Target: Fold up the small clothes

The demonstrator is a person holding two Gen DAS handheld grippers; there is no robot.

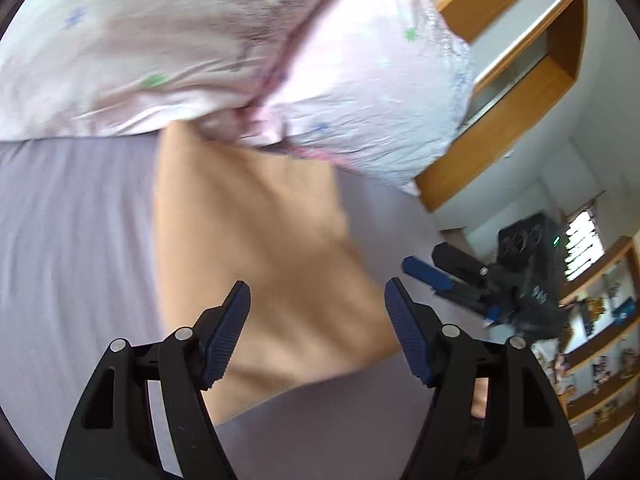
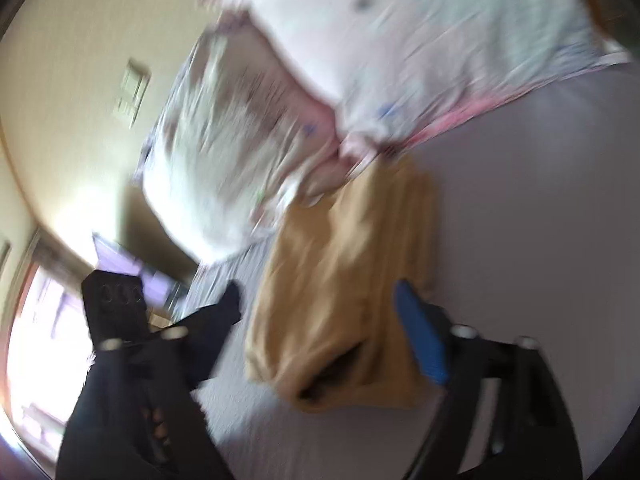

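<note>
A small tan garment [image 1: 260,248] lies flat on the lilac bed sheet [image 1: 72,240], its far end tucked under the pink pillows. It also shows in the right wrist view [image 2: 344,280], blurred, with an opening at its near edge. My left gripper [image 1: 318,332] is open and empty, hovering over the garment's near end. My right gripper [image 2: 320,312] is open and empty above the garment's near edge; it also shows in the left wrist view [image 1: 460,276], at the right of the garment.
Two pale pink pillows with small star prints [image 1: 240,52] lie at the head of the bed [image 2: 360,60]. A wooden headboard and shelf [image 1: 520,92] stand behind. Wooden shelves with small items [image 1: 600,352] are at the far right. A bright window [image 2: 40,340] is at the left.
</note>
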